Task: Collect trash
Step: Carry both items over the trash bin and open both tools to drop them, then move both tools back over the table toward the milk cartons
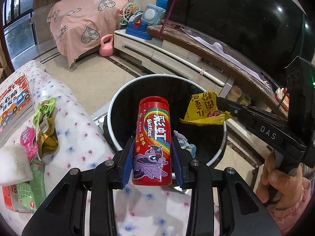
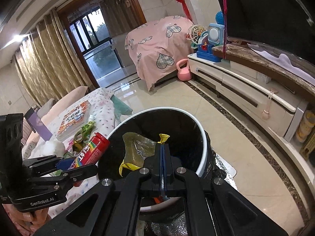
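Left wrist view, read from its left edge: a table under a dotted cloth (image 1: 82, 129) carries a stack of books (image 1: 14, 106), a white sponge-like block (image 1: 13, 165), and a cluster of wrappers and a spouted pouch (image 1: 44, 122) — trash not yet gathered, lying where either hand could reach it. At centre the left gripper (image 1: 151, 157) is clamped on a red candy tube (image 1: 152, 139), blue pads (image 1: 128, 159) pressing its two sides, the tube's capped end pointing forward over the bin (image 1: 118, 102). The bin stands on the floor just beside the table edge, lined with a black bag, so trash can go in with a short swing from the tabletop. Some crumpled paper (image 1: 185, 141) already lies inside. Further right, the right gripper (image 1: 220, 101) reaches in over the rim with a yellow wrapper (image 1: 204, 108) pinched at its tip, hanging above the bin's mouth; a hand (image 1: 279, 179) holds its handle.

Right wrist view, same order: the left gripper (image 2: 67, 167) with the tube (image 2: 92, 149) sits at the bin's near-left rim (image 2: 204, 147); the right gripper (image 2: 162, 147) has its jaws fully together on a corner of the wrapper (image 2: 137, 147), which dangles inside the opening.

Both pieces look placed for dropping — the wrapper sits more squarely over the hole, the tube only partly.
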